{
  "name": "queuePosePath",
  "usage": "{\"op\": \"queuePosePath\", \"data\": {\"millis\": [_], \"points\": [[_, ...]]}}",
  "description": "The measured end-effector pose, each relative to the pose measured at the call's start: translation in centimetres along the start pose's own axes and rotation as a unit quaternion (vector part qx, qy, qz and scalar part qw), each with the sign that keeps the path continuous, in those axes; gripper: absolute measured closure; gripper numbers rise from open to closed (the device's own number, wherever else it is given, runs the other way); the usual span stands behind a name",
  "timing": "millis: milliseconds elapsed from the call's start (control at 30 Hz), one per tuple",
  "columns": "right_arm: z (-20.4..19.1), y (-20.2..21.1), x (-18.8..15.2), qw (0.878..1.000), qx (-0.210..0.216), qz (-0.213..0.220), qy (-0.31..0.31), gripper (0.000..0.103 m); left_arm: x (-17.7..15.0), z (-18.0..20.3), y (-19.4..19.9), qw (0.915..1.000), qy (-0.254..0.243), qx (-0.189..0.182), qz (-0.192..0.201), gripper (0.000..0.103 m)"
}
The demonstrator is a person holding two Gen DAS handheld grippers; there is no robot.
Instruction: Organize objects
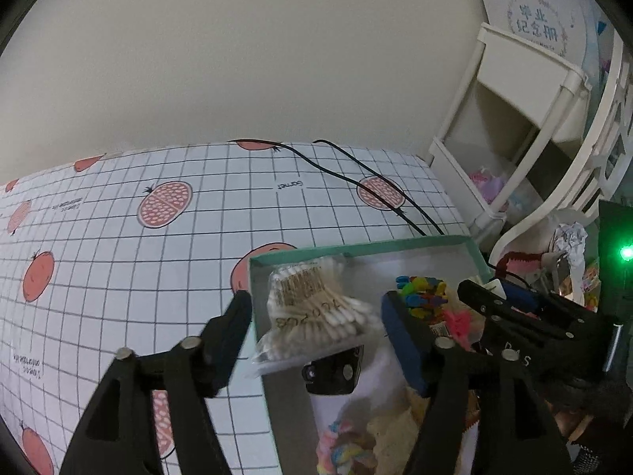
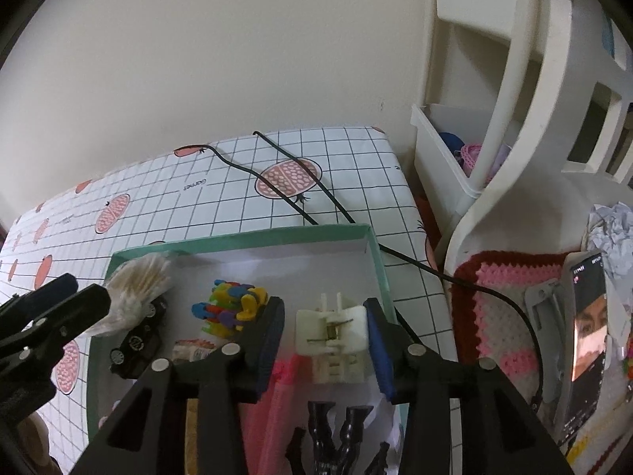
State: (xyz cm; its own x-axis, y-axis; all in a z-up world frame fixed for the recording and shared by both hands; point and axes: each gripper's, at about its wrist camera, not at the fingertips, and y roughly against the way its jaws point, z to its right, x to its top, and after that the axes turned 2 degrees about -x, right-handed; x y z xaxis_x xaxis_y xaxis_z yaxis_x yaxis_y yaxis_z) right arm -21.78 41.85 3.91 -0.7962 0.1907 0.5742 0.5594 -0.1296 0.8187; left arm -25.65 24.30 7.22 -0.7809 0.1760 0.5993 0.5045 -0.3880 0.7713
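A shallow green-rimmed cardboard box (image 2: 237, 243) sits on a grid-patterned tablecloth printed with red fruit (image 1: 118, 237), near the table's right end. Inside the box, a clear bag of cotton swabs (image 2: 136, 289) lies in the far left corner, a cluster of multicoloured plastic pegs (image 2: 229, 308) to its right, and a white plastic clip (image 2: 332, 332) further right. Two thin black cables (image 2: 300, 198) cross the cloth behind the box. A white plastic shelf rack (image 2: 455, 158) stands right of the table.
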Motion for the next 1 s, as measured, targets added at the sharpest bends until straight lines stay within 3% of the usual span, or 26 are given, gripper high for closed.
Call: {"op": "queuePosePath", "data": {"millis": [167, 433, 567, 733, 800, 1000], "points": [[0.0, 0.9, -0.3, 1.000, 0.002, 0.005, -0.004, 0.043, -0.3, -0.6, 1.1, 0.9999, 0.010, 0.008, 0.008, 0.026], [-0.4, 1.4, -1.1, 1.000, 0.005, -0.002, -0.003, 0.031, -1.4, -1.6, 2.1, 0.9993, 0.022, 0.026, 0.013, 0.005], [-0.5, 1.6, -1.3, 1.000, 0.007, -0.002, -0.005, 0.018, -1.8, -2.2, 2.5, 0.9988, 0.031, 0.034, 0.017, 0.000], [-0.6, 1.6, -1.6, 1.000, 0.009, -0.003, -0.004, 0.010, -2.3, -2.9, 2.5, 0.9979, 0.035, 0.052, 0.017, 0.000], [-0.6, 1.6, -1.7, 1.000, 0.006, -0.003, -0.005, 0.000, -2.5, -3.1, 2.6, 0.9973, 0.035, 0.062, 0.021, 0.000], [-0.8, 2.2, -2.1, 1.000, 0.006, -0.003, -0.008, 0.000, -3.0, -3.3, 3.0, 0.9969, 0.034, 0.067, 0.024, 0.000]]}}
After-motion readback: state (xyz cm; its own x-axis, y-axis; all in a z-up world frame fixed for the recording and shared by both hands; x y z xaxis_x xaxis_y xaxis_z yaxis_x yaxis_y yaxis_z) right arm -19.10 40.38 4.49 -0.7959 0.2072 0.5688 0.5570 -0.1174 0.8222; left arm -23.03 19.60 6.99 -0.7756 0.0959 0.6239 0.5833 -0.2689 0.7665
